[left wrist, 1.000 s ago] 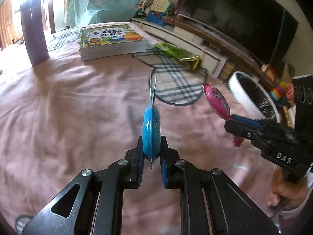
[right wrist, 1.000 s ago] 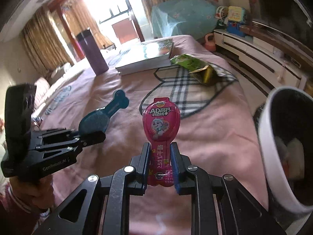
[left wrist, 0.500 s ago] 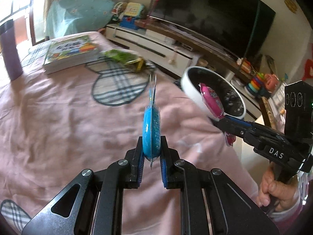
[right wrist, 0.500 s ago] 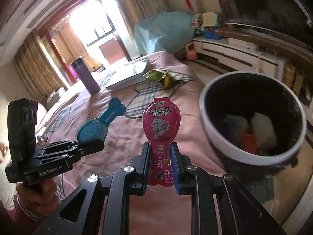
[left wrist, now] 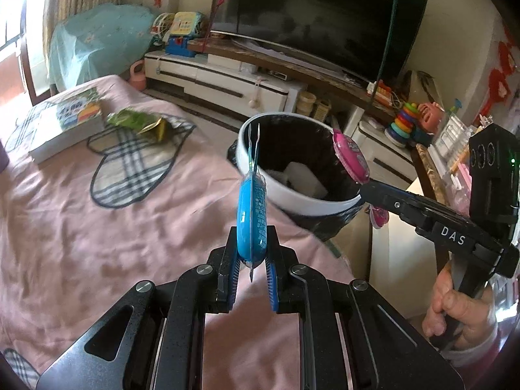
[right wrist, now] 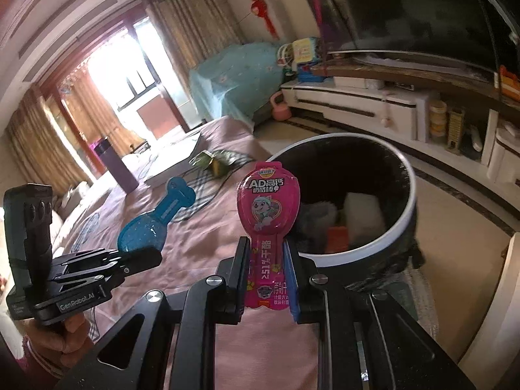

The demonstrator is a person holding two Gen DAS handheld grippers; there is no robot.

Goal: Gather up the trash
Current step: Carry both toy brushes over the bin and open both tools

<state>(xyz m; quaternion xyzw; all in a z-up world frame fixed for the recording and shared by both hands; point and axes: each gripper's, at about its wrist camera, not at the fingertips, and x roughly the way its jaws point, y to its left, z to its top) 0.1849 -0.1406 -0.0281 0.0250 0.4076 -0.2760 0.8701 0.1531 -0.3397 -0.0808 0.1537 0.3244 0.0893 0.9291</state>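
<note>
Pink snack wrapper (right wrist: 268,208) is pinched by right gripper (right wrist: 266,279) beside bin (right wrist: 403,227); blue wrapper (left wrist: 252,214) is clamped by left gripper (left wrist: 250,276).

Your left gripper (left wrist: 250,279) is matt, speckled black plastic with shiny metal screws. It pinches a glossy blue wrapper (left wrist: 252,214). The pink wrapper (right wrist: 268,208) looks like slick printed film. The bedsheet (left wrist: 97,227) is soft, wrinkled pink cloth. The bin (right wrist: 408,204) has a smooth white rim.
</note>
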